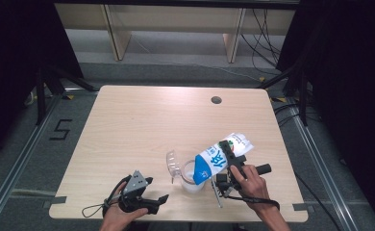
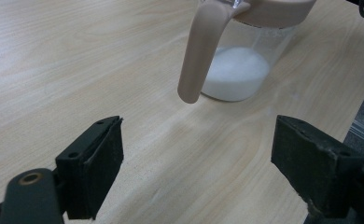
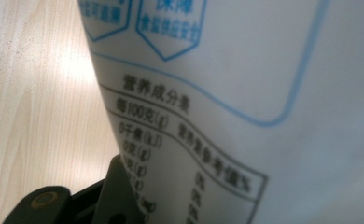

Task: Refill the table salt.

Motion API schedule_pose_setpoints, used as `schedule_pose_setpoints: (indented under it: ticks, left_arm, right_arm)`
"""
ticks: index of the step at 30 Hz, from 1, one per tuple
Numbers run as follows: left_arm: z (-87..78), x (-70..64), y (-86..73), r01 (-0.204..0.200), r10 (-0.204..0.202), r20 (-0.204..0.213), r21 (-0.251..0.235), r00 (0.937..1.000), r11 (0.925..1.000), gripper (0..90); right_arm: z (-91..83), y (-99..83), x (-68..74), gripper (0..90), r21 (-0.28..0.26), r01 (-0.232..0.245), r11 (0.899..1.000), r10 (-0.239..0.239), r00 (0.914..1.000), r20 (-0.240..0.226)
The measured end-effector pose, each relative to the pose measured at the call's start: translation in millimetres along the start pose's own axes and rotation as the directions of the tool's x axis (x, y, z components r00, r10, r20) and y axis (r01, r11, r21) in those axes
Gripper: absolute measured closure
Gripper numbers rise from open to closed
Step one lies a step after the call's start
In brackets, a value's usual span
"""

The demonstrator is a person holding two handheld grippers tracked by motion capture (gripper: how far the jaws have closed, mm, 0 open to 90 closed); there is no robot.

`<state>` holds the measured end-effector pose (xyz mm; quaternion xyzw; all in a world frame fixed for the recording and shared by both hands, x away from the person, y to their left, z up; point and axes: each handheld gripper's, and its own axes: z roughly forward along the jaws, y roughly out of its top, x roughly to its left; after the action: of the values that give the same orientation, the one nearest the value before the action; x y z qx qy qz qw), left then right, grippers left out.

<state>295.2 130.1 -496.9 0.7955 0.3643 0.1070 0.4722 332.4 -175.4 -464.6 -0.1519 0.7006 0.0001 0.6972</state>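
Tilting a white-and-blue printed bag (image 1: 218,160) down toward a clear plastic jug w/ a beige rim and handle (image 1: 191,177), the right gripper (image 1: 227,159) is clamped across the bag's middle; in the right gripper view the bag's label w/ black printed text (image 3: 245,116) sits hard against the one jaw that can be seen, so it's gripped tight. Bag's blue lower end sits over the jug mouth, its far end up and away from the person. White powder (image 2: 236,72) lies in the jug bottom. Jug's clear flip lid (image 1: 173,162) stands open on the side toward the left gripper (image 1: 153,199). Left gripper rests low near the table's near edge, jaws spread wide, nothing between them; jug handle (image 2: 199,51) is just ahead of its jaws, not touching. Light wooden table (image 1: 142,120) under all.
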Motion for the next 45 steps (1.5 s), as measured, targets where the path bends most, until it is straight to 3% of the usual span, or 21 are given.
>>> schedule_pose_setpoints:
  ticks: [3,6,10,12,16,20,22,26,29,34,35,38,40,42,45]
  left_arm:
    - [0.1,0.0,0.0,0.000,0.000,0.001,0.000,1.0000,1.0000,16.4]
    - [0.2,0.0,0.0,-0.001,0.001,0.000,0.000,1.0000,1.0000,16.4]
    - [0.3,0.0,-0.1,0.000,0.000,0.000,0.001,1.0000,1.0000,16.4]
    - [0.1,0.0,-0.2,0.001,-0.001,0.000,0.000,1.0000,1.0000,16.4]
    - [-0.1,0.2,-0.2,0.001,-0.001,-0.001,0.000,1.0000,1.0000,16.4]
    - [0.0,-0.2,-0.1,0.002,-0.002,-0.001,-0.001,1.0000,1.0000,16.4]
    - [-0.5,0.5,0.0,-0.003,0.003,-0.006,0.003,1.0000,1.0000,16.4]
    - [-0.9,0.9,0.2,-0.014,0.014,-0.008,0.002,0.9999,0.9999,16.4]
    - [0.0,-0.3,-0.3,0.002,-0.002,-0.003,-0.006,1.0000,1.0000,16.4]
    - [-0.7,0.7,0.2,-0.012,0.012,-0.006,0.002,0.9999,0.9999,16.4]
    - [-0.2,-0.3,-0.2,0.004,-0.004,-0.003,-0.004,1.0000,1.0000,16.4]
    - [-0.6,-0.3,0.0,0.001,-0.001,-0.004,0.002,1.0000,1.0000,16.4]
    - [-0.9,0.8,0.2,-0.012,0.012,-0.009,0.004,0.9999,0.9999,16.4]
    - [-0.8,0.8,0.2,-0.013,0.013,-0.006,0.002,0.9999,0.9999,16.4]
    - [-0.2,-0.2,-0.3,0.000,0.000,-0.003,-0.005,1.0000,1.0000,16.4]
  right_arm:
    - [0.1,0.2,0.3,60.1,-0.001,-0.001,1.000,0.001,1.0000,0.002]
    - [-0.1,-0.2,3.6,60.3,0.002,-0.034,0.999,0.034,0.9994,0.002]
    - [-0.1,0.0,-0.1,60.4,0.000,0.003,1.000,-0.003,1.0000,0.001]
    - [-0.1,-0.7,1.9,60.5,0.009,-0.023,1.000,0.023,0.9997,-0.004]
    - [1.0,-1.3,1.4,60.5,-0.007,-0.014,1.000,0.014,0.9999,0.009]
    - [-0.6,-1.1,1.5,60.6,0.012,-0.025,1.000,0.025,0.9997,-0.002]
    - [-0.7,-0.6,-0.5,60.7,0.009,0.005,1.000,-0.005,1.0000,0.001]
    - [0.0,-0.2,-0.8,60.8,0.003,0.009,1.000,-0.009,1.0000,0.004]
    - [1.1,-0.6,1.2,60.9,-0.016,-0.008,1.000,0.008,0.9996,0.027]
    - [1.0,-0.3,0.8,61.1,-0.018,-0.003,1.000,0.004,0.9996,0.027]
    - [1.0,-0.3,0.6,61.2,-0.018,-0.003,1.000,0.004,0.9997,0.025]
    - [0.2,-0.2,0.5,61.4,-0.009,-0.006,1.000,0.006,0.9997,0.023]
    - [-1.2,0.1,2.2,61.5,0.011,-0.034,0.999,0.034,0.9994,0.008]
    - [0.3,0.4,-0.7,61.6,-0.009,0.003,1.000,-0.003,0.9999,0.015]
    - [-0.2,0.4,0.5,61.8,-0.004,-0.014,1.000,0.014,0.9998,0.016]
